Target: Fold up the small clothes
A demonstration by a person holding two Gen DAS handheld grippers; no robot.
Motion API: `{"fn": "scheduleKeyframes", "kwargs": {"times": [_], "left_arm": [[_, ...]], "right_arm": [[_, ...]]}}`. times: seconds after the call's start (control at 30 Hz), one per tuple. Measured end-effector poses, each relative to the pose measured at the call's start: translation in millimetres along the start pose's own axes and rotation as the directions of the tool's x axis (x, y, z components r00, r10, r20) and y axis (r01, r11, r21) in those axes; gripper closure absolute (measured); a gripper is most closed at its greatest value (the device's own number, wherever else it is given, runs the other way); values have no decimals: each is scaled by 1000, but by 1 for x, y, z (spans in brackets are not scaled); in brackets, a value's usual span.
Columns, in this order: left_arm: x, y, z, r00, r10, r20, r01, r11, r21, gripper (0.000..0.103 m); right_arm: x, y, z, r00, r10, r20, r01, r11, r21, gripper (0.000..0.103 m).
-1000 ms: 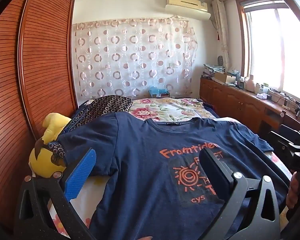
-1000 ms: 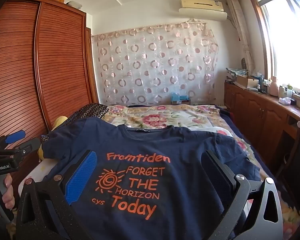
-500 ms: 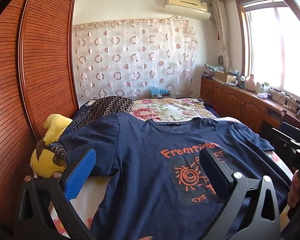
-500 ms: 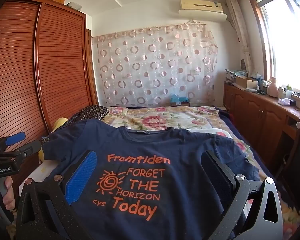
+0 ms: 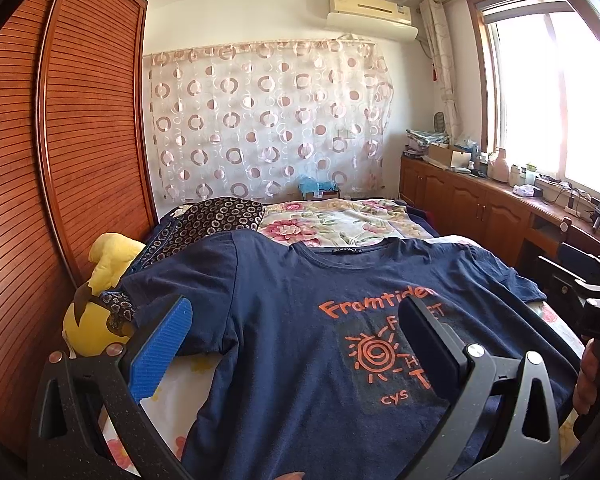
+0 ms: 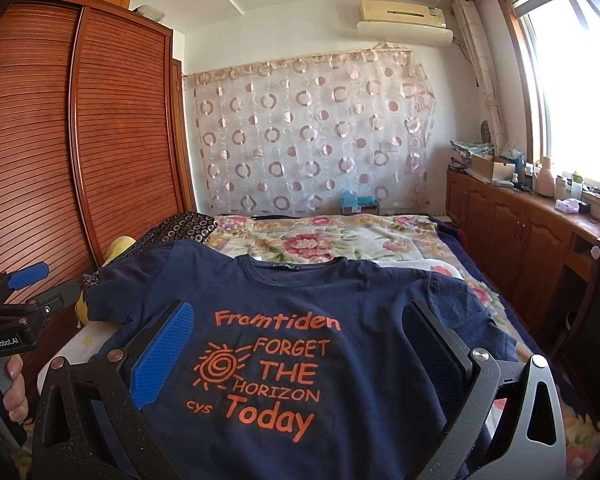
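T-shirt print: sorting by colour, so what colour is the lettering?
Orange lettering on a navy T-shirt; clearest in the right wrist view.

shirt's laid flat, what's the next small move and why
Probably bring the left tongs down onto the left sleeve to fold it inward. The navy t-shirt lies spread, print up, unfolded, and both tongs hover open, holding nothing.

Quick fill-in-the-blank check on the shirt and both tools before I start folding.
1. The navy T-shirt lies spread on the bed with its orange print facing ____.
2. The last printed word on it reads ____.
3. Both the left tool and the right tool are ____, gripping nothing.
4. The plush toy beside the shirt's sleeve, next to the wardrobe, is ____ in colour.

Missing words: up; Today; open; yellow
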State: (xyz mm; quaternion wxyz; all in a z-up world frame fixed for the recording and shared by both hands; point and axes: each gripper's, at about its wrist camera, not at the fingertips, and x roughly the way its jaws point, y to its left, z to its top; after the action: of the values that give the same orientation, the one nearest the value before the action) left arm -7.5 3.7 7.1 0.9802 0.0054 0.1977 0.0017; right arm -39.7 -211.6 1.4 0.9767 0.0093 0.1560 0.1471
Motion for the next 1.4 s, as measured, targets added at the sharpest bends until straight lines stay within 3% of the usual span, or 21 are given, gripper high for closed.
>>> {"fn": "scheduleKeyframes", "kwargs": {"times": [1.4], "left_arm": [[-7,-4,6,1000,5,14,-5,1000,7,0]], "right_arm": [[3,1,-1,1000,25,-3,-25,1000,-6,0]]}}
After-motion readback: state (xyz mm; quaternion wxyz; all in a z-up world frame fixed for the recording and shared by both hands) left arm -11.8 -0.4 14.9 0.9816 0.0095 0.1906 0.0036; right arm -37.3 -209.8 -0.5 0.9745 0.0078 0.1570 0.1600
